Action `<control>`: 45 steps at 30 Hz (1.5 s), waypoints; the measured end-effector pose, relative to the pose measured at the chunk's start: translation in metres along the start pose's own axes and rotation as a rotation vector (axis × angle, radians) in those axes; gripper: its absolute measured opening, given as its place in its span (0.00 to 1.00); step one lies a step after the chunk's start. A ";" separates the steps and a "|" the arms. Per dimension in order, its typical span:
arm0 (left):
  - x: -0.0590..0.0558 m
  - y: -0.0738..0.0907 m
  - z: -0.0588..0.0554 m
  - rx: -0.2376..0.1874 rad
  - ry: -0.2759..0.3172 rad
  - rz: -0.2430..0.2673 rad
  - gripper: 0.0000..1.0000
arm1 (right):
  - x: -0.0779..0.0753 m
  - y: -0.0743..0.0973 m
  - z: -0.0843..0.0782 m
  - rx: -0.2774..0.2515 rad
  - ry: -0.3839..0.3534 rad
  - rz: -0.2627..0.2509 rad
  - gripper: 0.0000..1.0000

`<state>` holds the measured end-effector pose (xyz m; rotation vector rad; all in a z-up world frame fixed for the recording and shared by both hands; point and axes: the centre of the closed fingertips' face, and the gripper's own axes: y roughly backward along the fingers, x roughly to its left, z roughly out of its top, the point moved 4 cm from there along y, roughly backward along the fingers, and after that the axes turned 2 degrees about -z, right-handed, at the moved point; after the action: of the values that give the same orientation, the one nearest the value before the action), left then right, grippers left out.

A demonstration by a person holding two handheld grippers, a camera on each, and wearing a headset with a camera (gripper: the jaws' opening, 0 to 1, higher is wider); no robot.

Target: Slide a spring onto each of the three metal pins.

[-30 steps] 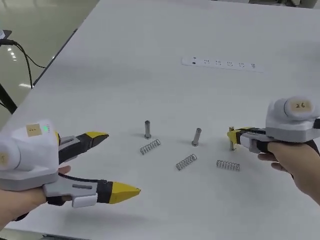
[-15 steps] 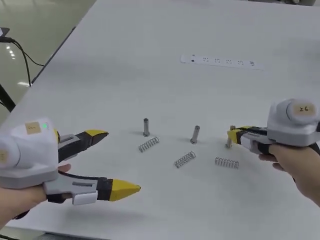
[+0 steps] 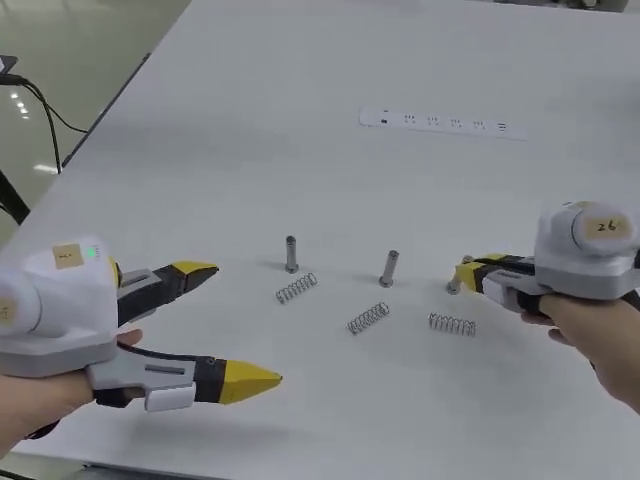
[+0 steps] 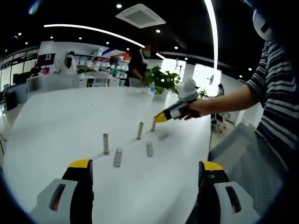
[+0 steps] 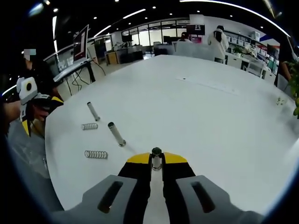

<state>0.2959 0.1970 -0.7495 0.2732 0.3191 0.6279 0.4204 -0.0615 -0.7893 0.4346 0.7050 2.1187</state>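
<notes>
Clearly, right gripper [image 5: 156,162] fingers [image 5: 138,159] pinch a pin [image 5: 156,151], half-hidden in head view.

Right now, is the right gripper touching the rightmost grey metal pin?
Touching. In the right gripper view the right gripper clamps the rightmost grey metal pin between its yellow-tipped jaws, no gap either side.

On the table [image 3: 300,120] I see three pins in a row: the left pin [image 3: 291,254], the middle pin [image 3: 389,268] to its right, and the right pin [image 3: 456,284] between the closed jaws of my right gripper [image 3: 462,275]. Just in front of them lie the left spring [image 3: 297,288], middle spring [image 3: 368,318] and right spring [image 3: 452,324]. The power strip [image 3: 442,124] lies well behind. My left gripper [image 3: 238,324] hovers nearer me, left of the springs.
</notes>
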 end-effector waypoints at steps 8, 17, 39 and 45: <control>0.000 0.002 0.000 0.000 0.002 0.002 0.90 | 0.003 0.000 0.001 0.002 0.003 0.011 0.06; 0.001 0.001 0.001 0.005 -0.001 -0.003 0.90 | 0.000 0.001 0.002 0.003 -0.003 0.013 0.11; 0.003 0.000 -0.003 0.010 0.010 -0.002 0.90 | 0.008 0.018 0.004 -0.074 0.001 0.065 0.25; 0.004 0.000 -0.001 -0.005 0.017 0.005 0.90 | 0.014 0.030 0.003 -0.097 0.056 0.099 0.27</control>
<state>0.2985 0.2001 -0.7516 0.2640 0.3332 0.6360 0.3953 -0.0633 -0.7673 0.3654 0.6208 2.2549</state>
